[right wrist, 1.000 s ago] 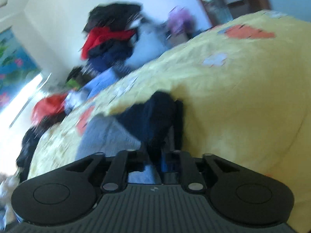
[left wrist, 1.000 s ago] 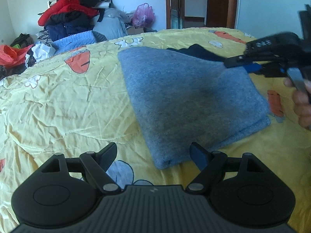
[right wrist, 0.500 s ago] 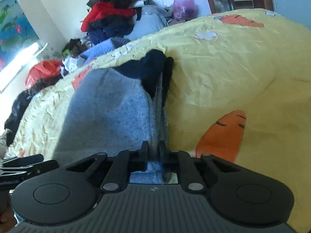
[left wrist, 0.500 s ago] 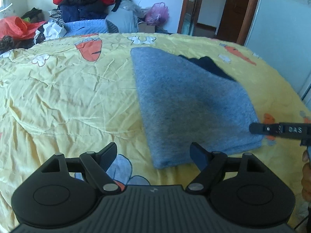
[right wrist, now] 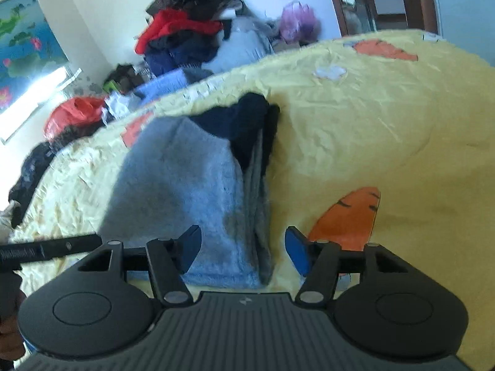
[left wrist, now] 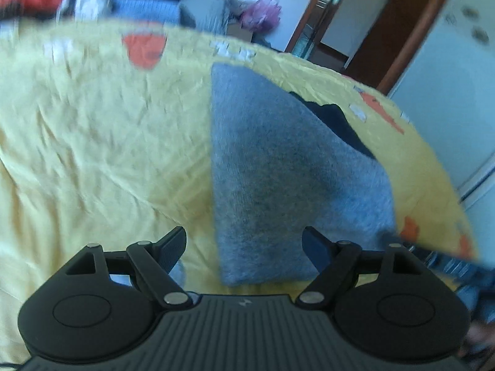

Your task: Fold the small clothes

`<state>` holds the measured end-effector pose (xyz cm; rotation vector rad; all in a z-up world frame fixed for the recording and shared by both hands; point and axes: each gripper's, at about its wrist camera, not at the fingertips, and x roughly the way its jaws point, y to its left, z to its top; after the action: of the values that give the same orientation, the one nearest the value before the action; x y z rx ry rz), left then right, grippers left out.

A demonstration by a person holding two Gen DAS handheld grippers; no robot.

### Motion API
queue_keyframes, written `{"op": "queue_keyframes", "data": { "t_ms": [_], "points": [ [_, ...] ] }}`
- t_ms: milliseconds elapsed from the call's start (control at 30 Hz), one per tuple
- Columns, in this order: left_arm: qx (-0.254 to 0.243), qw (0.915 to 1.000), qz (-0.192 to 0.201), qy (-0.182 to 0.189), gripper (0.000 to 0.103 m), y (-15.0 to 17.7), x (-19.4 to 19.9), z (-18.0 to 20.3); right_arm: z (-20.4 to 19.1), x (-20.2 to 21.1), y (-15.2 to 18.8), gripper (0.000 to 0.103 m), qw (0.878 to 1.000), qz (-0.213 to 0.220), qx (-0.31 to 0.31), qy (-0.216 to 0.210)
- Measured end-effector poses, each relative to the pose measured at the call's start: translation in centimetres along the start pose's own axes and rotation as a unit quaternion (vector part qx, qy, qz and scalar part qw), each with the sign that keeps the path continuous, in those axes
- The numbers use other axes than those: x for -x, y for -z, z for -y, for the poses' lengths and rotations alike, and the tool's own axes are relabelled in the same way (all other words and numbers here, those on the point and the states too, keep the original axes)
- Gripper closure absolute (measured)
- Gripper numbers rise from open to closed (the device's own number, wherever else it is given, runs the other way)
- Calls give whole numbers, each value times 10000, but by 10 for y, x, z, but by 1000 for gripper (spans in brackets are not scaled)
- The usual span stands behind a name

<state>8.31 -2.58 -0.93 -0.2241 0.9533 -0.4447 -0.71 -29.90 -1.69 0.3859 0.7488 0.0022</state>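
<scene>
1. Writing: none I can read. A black bar (right wrist: 52, 249) at the left edge of my R view carries white lettering, too blurred to make out.
2. Task item: folded grey fuzzy knit garment (left wrist: 278, 167) lies flat on the yellow carrot-print bedsheet (left wrist: 92, 142), w/ a dark navy cloth (left wrist: 337, 120) poking out at its far right side.
3. Left gripper (left wrist: 244, 241): jaws apart, nothing between them; it sits at the garment's near edge, near left corner between the fingers.
4. Right gripper (right wrist: 243, 245): jaws apart, straddling the garment's near right corner & stacked fold edge (right wrist: 260, 204); can't tell if the pads touch it.
5. Room: bare sheet wide open left of the garment in L view, and right of it in R view, w/ an orange carrot print (right wrist: 346, 216) just beside the right finger.
6. Far edge of bed: heaped pile of red, black & blue clothes (right wrist: 185, 31), well apart from the garment.
</scene>
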Motion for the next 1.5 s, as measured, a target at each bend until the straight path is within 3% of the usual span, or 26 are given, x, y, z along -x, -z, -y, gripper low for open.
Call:
{"op": "queue_keyframes", "data": {
  "t_ms": [100, 500, 600, 733, 767, 833, 867, 900, 1067, 1233, 1500],
  "points": [
    [377, 9989, -140, 261, 21, 2, -11, -13, 3, -6, 6, 39, 9999, -58, 17, -83],
    [208, 9969, -46, 763, 21, -2, -25, -6, -12, -19, 2, 42, 9980, -204, 97, -588],
    [202, 9959, 15, 884, 22, -6, -32, -7, -5, -27, -4, 42, 9962, -138, -96, -855],
    [439, 9907, 179, 1272, 22, -9, -40, -17, 12, -45, -11, 46, 9860, -92, -700, -1513],
    [533, 9884, 224, 1403, 24, -9, -43, -20, 16, -51, -13, 47, 9819, -86, -859, -1688],
    [648, 9854, 231, 1555, 49, -10, -47, -24, 23, -66, -17, 62, 9747, -139, -1172, -1899],
    [683, 9854, 120, 1552, 75, -10, -52, -26, 25, -75, -19, 67, 9715, -189, -1311, -1966],
    [701, 9860, 42, 1512, 82, -9, -55, -27, 26, -81, -20, 79, 9701, -233, -1397, -1972],
    [286, 9907, 274, 1303, 87, -4, -40, -19, 14, -77, -20, 81, 9747, -245, -1337, -1772],
    [18, 9918, 499, 1174, 88, -8, -12, -13, 10, -60, -17, 82, 9680, -244, -1591, -1924],
    [-399, 9932, 362, 1037, 89, 29, 26, -6, -3, -26, 8, 82, 9702, -549, -1379, -1917]
  ]
}}
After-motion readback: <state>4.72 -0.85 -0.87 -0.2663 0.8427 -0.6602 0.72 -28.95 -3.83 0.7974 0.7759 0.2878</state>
